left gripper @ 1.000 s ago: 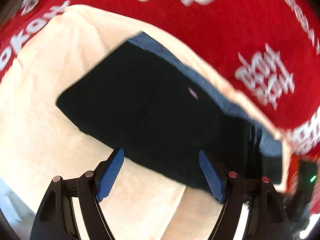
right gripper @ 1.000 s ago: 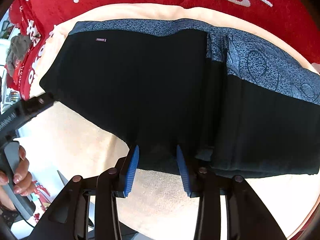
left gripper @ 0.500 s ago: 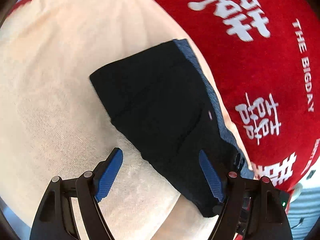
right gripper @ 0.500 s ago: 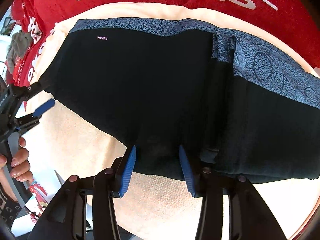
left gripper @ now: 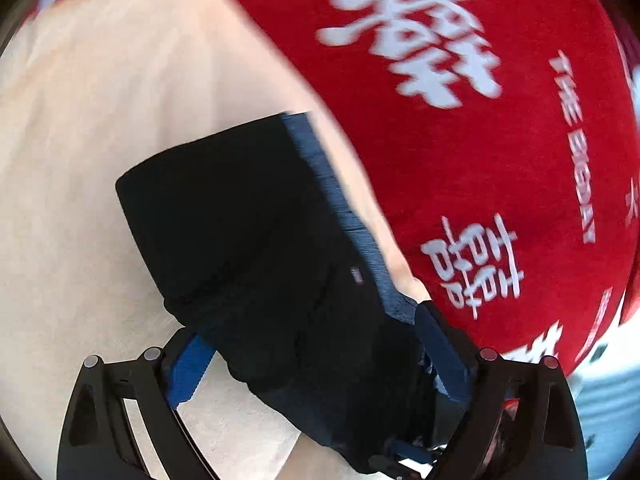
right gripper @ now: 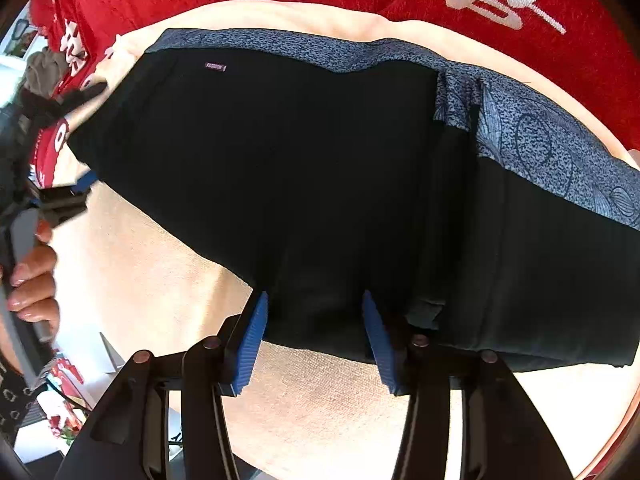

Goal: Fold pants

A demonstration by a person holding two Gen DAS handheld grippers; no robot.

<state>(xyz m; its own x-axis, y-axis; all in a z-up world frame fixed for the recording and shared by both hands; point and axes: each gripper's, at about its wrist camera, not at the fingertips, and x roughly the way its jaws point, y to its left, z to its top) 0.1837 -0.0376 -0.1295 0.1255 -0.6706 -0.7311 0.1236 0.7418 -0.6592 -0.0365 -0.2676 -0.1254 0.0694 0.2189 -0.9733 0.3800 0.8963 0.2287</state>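
My left gripper [left gripper: 316, 348] stands wide, its jaws having just been opening, with the end of the black fabric pants with a blue patterned side band [left gripper: 248, 248] lying between its blue pads [left gripper: 188, 368], unpressed. My right gripper [right gripper: 316, 332] has been opening too; the near edge of the pants [right gripper: 304, 184] sits between its pads, loose. Beneath both lies a cream towel [right gripper: 168, 280] over a red blanket with white characters [left gripper: 460, 140]. My left hand [right gripper: 32, 280] shows far left of the right gripper.
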